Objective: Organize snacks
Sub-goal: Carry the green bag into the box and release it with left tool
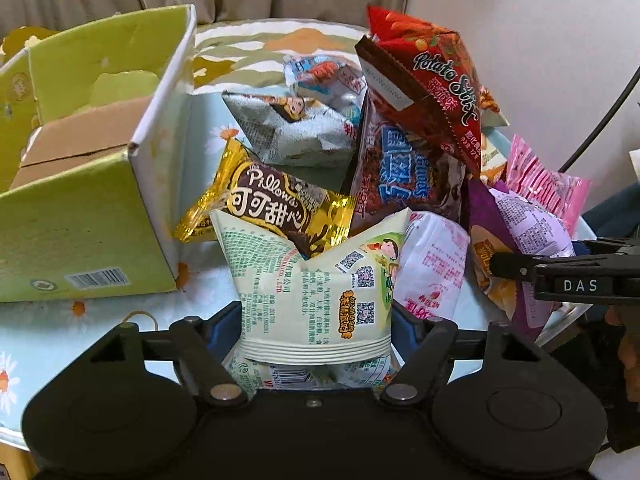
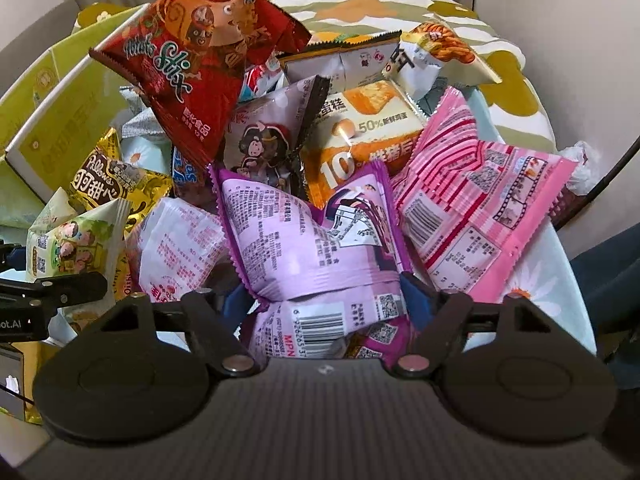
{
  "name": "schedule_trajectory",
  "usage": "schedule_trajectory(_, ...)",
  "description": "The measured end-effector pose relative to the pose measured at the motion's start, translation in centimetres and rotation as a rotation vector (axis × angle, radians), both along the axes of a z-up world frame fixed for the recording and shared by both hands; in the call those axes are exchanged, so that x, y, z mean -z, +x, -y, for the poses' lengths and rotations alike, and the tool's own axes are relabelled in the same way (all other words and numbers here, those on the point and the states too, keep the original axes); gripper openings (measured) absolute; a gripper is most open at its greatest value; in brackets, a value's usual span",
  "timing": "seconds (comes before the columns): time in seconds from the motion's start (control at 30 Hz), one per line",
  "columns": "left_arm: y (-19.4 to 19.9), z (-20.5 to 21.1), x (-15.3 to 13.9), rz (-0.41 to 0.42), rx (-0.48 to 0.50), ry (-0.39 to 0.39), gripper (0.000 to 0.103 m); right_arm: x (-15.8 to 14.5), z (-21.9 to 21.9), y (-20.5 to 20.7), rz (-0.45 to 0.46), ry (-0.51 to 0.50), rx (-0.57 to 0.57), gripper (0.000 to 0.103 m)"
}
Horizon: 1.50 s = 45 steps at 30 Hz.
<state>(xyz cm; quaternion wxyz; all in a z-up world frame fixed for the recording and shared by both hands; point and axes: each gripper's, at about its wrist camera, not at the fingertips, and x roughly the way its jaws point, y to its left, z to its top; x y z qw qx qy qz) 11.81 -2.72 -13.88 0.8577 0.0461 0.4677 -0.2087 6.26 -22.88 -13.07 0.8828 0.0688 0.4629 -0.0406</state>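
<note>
My left gripper (image 1: 316,320) is shut on a pale green snack packet (image 1: 312,280), pinched at its lower seam, at the near edge of a snack pile. My right gripper (image 2: 324,296) is shut on a purple snack packet (image 2: 308,236). The pile holds a gold Pillows packet (image 1: 268,204), a red Potato Stix bag (image 1: 428,92), a pink striped packet (image 2: 480,200), an orange cake packet (image 2: 360,132) and several others. The green packet also shows in the right wrist view (image 2: 72,240), with the left gripper at the left edge. An open green cardboard box (image 1: 80,152) stands left of the pile.
The snacks lie on a table with a light blue daisy cloth (image 1: 48,328). A cushion with a green and orange pattern (image 1: 280,44) is behind the pile. The right gripper's body (image 1: 568,276) enters the left wrist view from the right. A dark cable (image 1: 600,124) hangs at far right.
</note>
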Motion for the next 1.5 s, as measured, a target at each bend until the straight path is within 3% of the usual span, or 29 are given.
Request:
schedule_trajectory(0.67, -4.9, 0.9, -8.3, 0.164, -0.09, -0.038, 0.078, -7.1, 2.0, -4.0, 0.134, 0.027, -0.026, 0.077)
schedule_trajectory(0.93, -4.1, 0.0, -12.1, 0.257, -0.139, -0.044, 0.078, -11.7, 2.1, -3.8, 0.215, -0.002, -0.055, 0.077)
schedule_trajectory(1.23, 0.3, -6.3, -16.2, 0.362, -0.221, -0.05, 0.079, -17.1, -2.9, 0.8, 0.326, -0.008, -0.148, 0.077)
schedule_trajectory(1.5, 8.0, -13.2, -17.4, 0.371, -0.251, -0.013, 0.079, -19.2, -12.3, 9.7, 0.369, 0.034, -0.214, 0.077)
